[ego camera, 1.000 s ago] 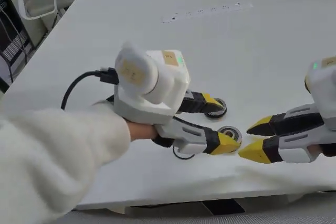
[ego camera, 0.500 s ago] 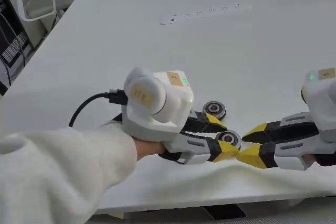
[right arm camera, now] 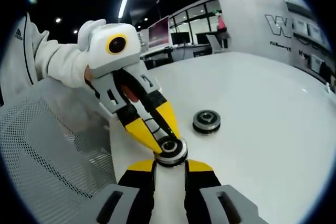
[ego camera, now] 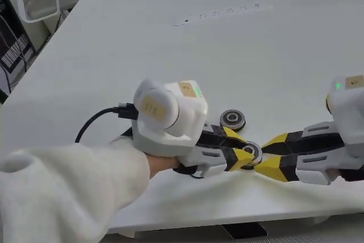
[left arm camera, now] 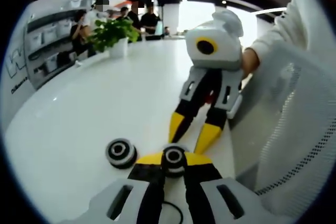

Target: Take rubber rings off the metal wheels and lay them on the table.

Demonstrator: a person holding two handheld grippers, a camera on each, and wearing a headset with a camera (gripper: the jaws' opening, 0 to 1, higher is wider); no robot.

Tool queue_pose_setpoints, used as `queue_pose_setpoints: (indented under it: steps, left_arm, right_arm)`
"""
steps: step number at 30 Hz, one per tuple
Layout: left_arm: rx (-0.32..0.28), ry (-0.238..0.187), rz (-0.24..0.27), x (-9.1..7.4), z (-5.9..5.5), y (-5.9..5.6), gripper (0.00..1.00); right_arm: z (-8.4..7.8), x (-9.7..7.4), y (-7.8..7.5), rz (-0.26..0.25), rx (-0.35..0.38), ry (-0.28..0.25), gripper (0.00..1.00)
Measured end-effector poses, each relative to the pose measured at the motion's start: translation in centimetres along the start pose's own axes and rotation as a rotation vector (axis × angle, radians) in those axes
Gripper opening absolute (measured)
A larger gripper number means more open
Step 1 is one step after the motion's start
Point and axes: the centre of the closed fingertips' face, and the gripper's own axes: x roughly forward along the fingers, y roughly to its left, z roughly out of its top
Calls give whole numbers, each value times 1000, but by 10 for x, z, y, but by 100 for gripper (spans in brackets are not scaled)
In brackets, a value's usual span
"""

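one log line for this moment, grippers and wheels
left gripper: shut on near wheel | right gripper: open, tips at near wheel | far wheel: free on table

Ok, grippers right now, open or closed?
Left gripper: closed on the metal wheel.
Right gripper: open, fingers beside that same wheel.

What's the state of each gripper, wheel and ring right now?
left gripper: shut on the near wheel.
right gripper: open, jaw tips up against that same wheel.
near wheel: clamped between the left jaws; cannot tell if its ring is on.
far wheel: flat on the table, untouched, black ring on.
loose ring: lying on the table under the left gripper.
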Motion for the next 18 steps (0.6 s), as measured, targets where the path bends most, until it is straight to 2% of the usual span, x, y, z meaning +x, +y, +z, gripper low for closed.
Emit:
queue_pose_setpoints:
  steps: [4, 7, 9, 10, 15, 18]
  left_arm:
    - [2, -4, 1, 0, 0, 0, 14]
    - [-4, -10, 1, 0, 0, 0, 14]
    - [-5, -12, 1, 1, 0, 1, 14]
    - [-7, -14, 0, 1, 0, 1, 14]
    - [-9, -21, 1, 1, 0, 1, 14]
    - [-8, -22, 4, 2, 0, 1, 14]
  right_arm:
    - [-2, 0, -2, -7, -25, 9, 15]
    - [-3, -1, -2, -17, -79, 12, 12]
    - [-4, -2, -4, -27, -97, 18, 4]
    - [-2, -3, -8, -50, -121, 9, 0]
    - [-3, -1, -9, -43, -103, 25, 0]
    - [-4, 0, -11, -51, -48, 31, 0]
